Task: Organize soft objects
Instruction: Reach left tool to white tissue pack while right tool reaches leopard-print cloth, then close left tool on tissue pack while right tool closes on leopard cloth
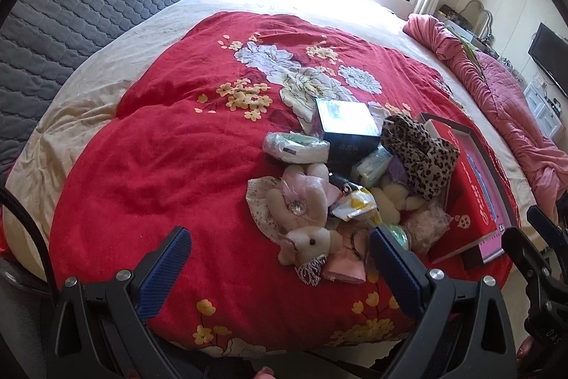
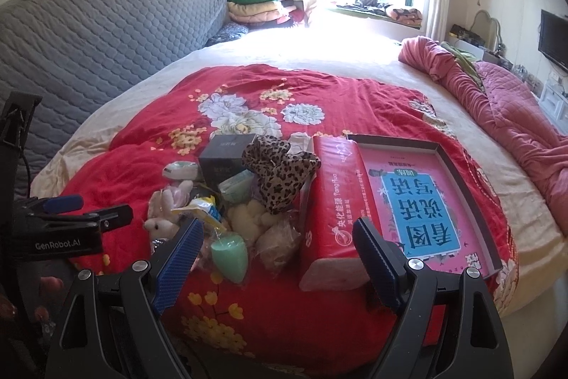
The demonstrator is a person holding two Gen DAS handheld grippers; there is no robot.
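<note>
Both claws wide, empty. Plush rabbit [image 1: 309,245] lies on the red quilt [image 1: 159,173], dead ahead between my left claw [image 1: 280,254] tips, long axis slanting left-right. Right claw [image 2: 278,238] faces the tissue pack [image 2: 333,201]; left is nearer.

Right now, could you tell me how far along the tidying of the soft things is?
Nothing looks sorted yet. The plush rabbit, leopard-print cloth and tissue packs lie heaped beside the tray. Both the left claw and right claw are open and empty, so everything remains.
</note>
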